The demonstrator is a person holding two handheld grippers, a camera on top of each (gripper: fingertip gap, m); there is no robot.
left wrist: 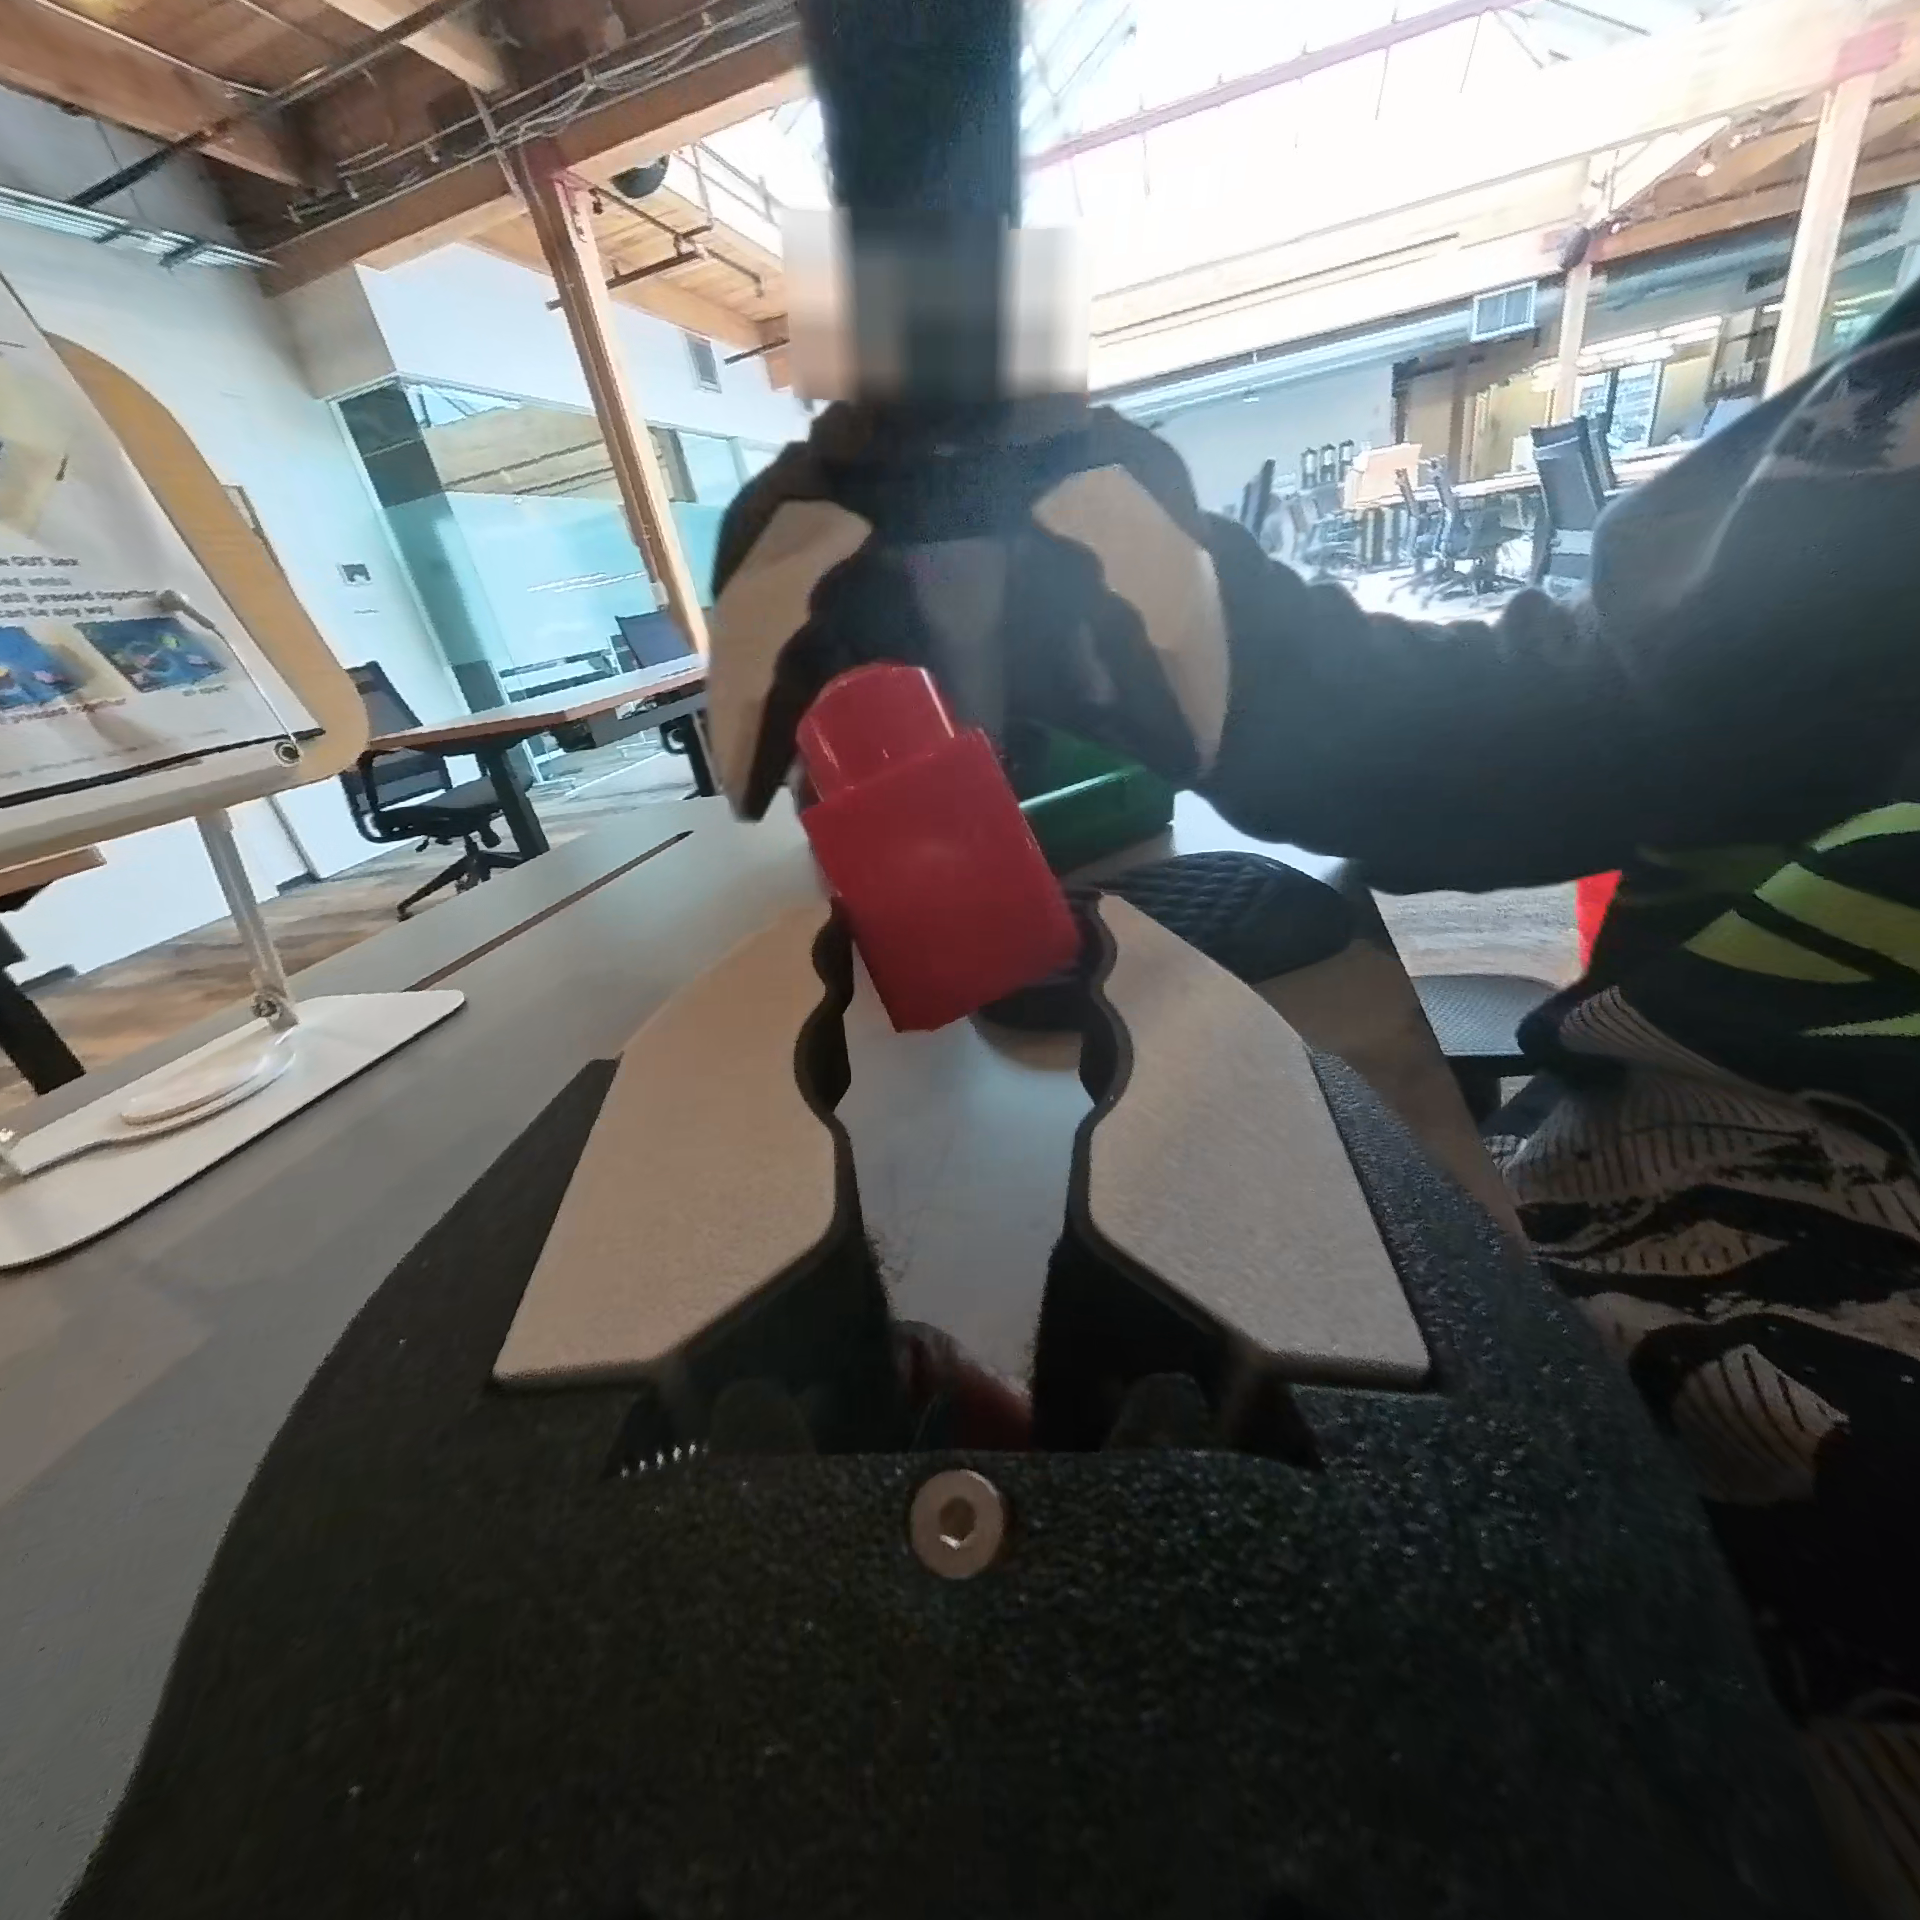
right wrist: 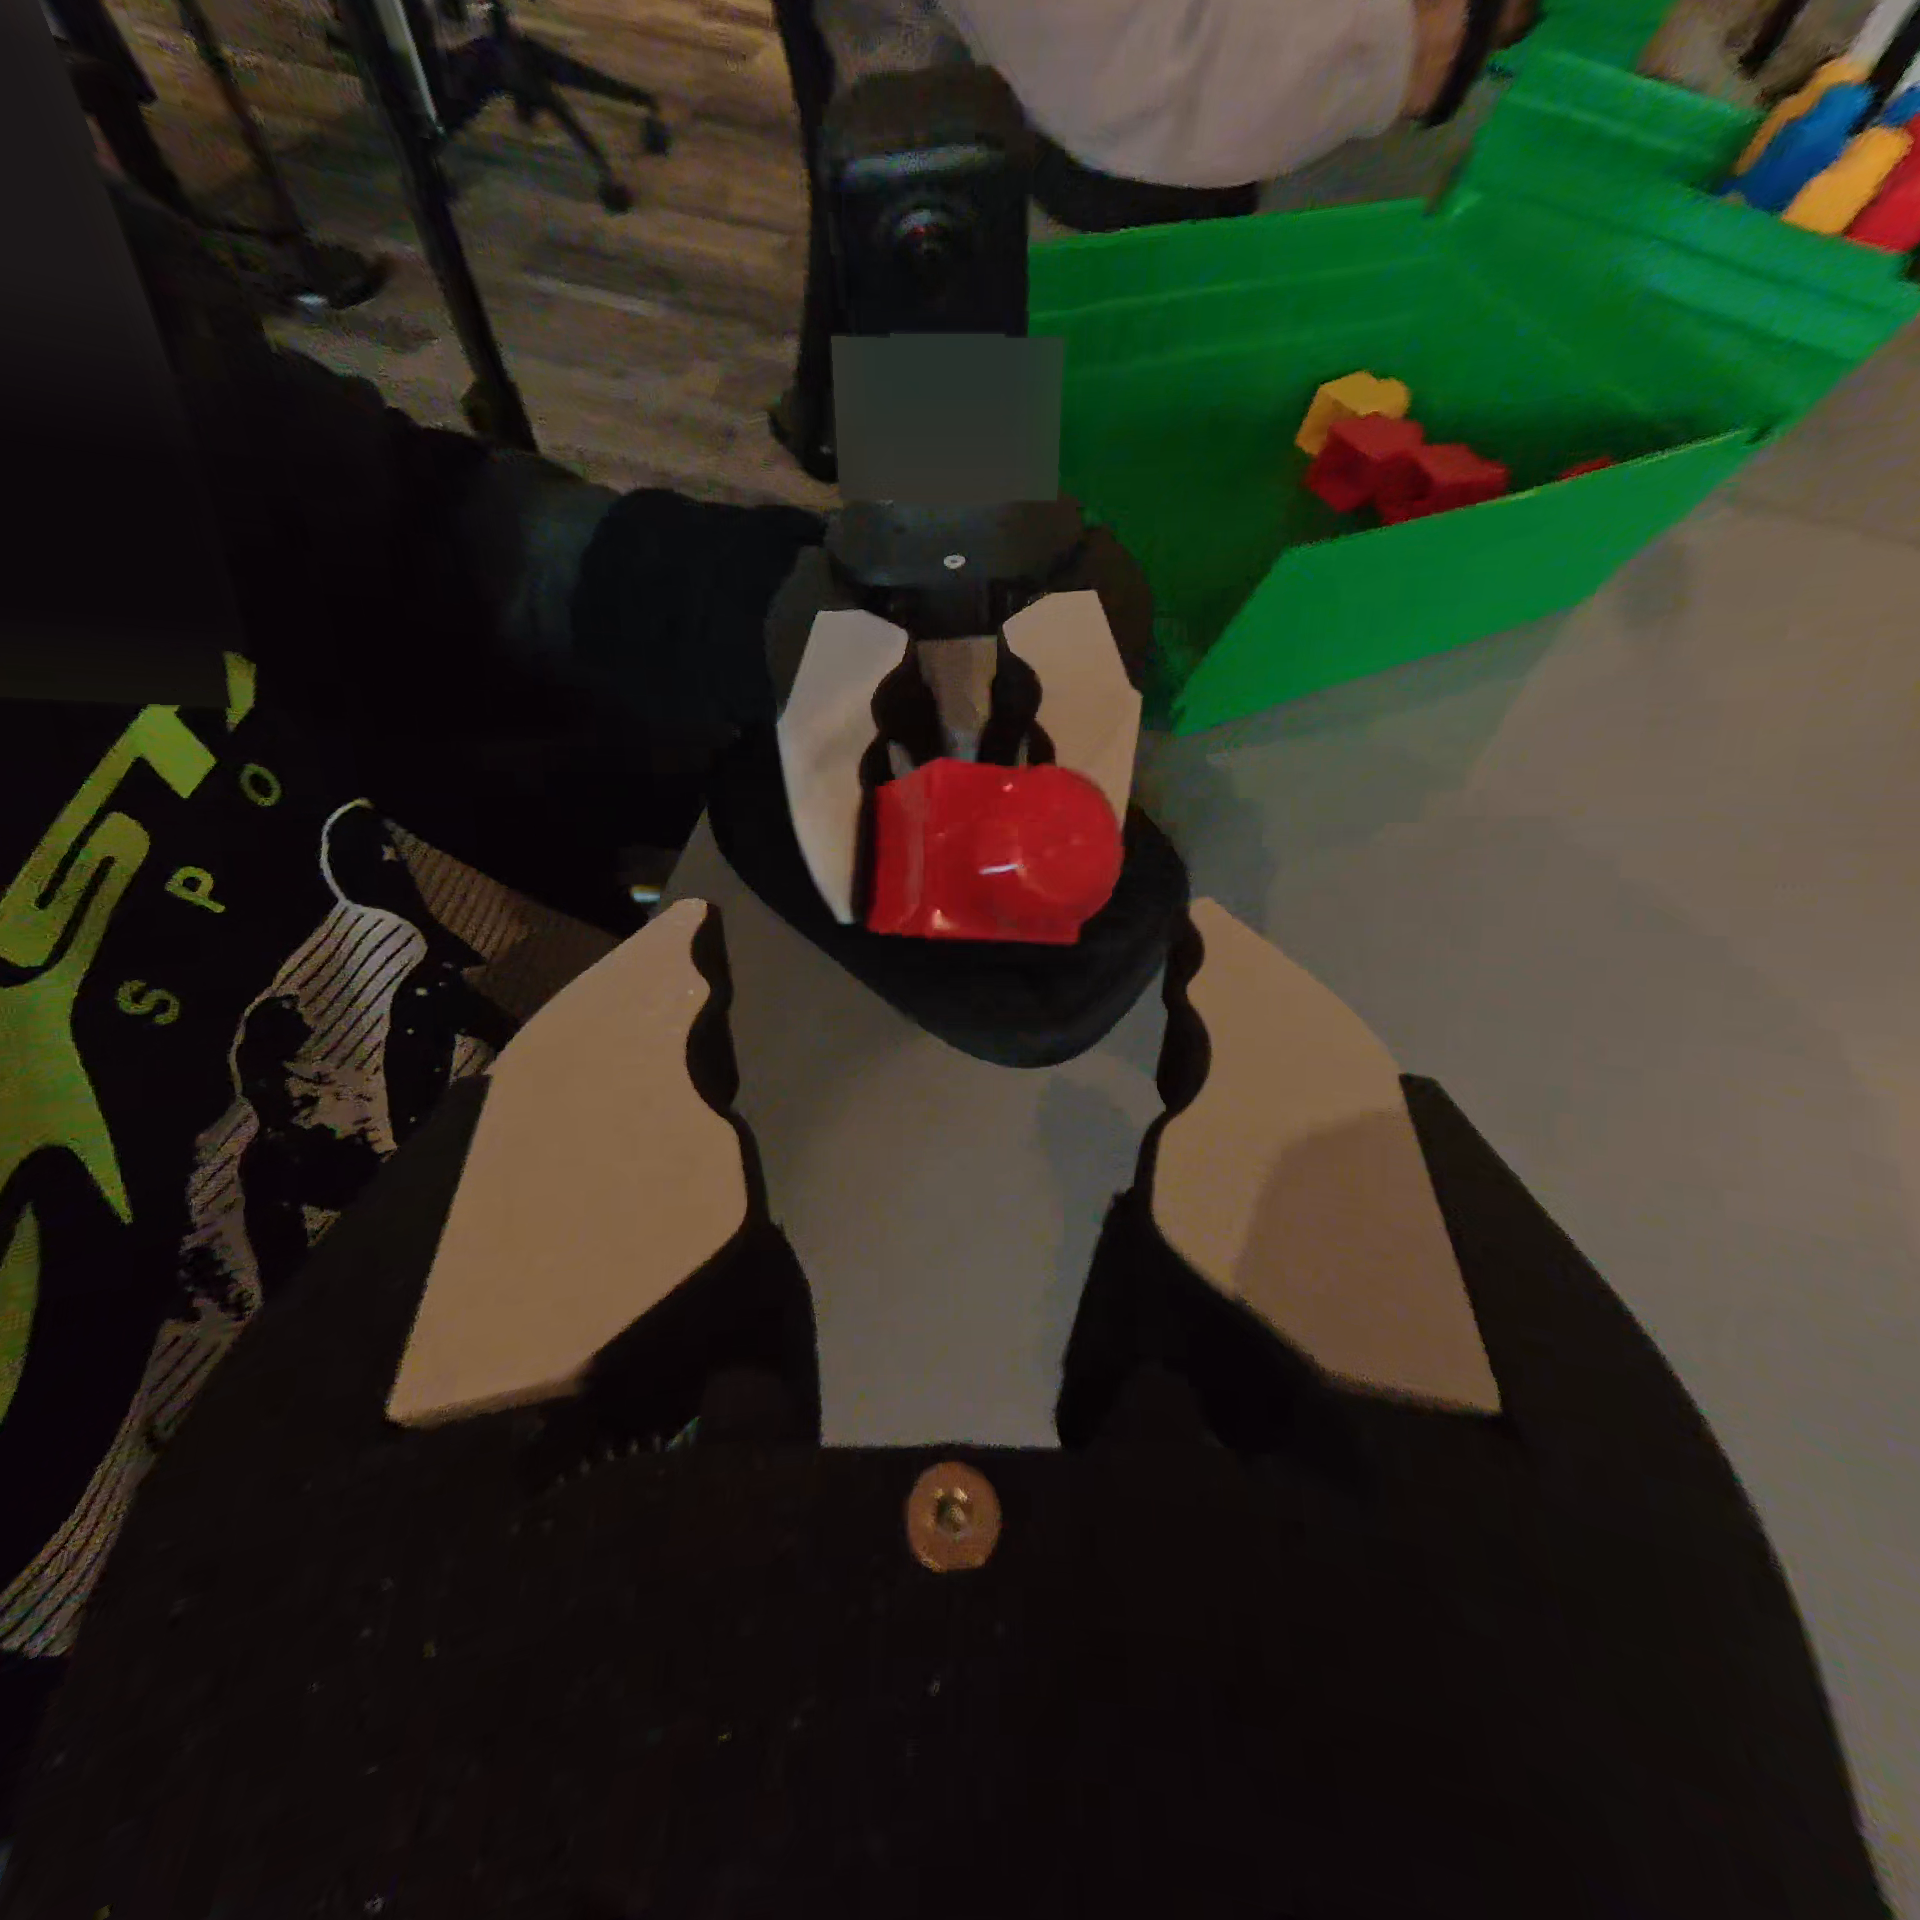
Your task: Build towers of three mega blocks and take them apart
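Observation:
My left gripper [left wrist: 966,935] is shut on a single-stud red block [left wrist: 935,862] and holds it tilted above the grey table [left wrist: 260,1195]. The right wrist view shows the same red block [right wrist: 987,852] in the left gripper [right wrist: 987,857], with the stud facing me. My right gripper [right wrist: 945,925] is open and empty, with its jaws wide apart just short of the block. In the left wrist view the right gripper [left wrist: 974,790] faces me from behind the block. A green item [left wrist: 1091,790] shows behind the block, partly hidden.
A green bin [right wrist: 1455,592] stands at the back right with a yellow block [right wrist: 1351,400] and red blocks [right wrist: 1403,473] in it. More coloured blocks [right wrist: 1839,156] lie farther right. A sign stand [left wrist: 156,623] is on the table at left. The person's sleeve [left wrist: 1507,727] reaches in from the right. Only a small space, under 4 cm, lies between the two pairs of fingers.

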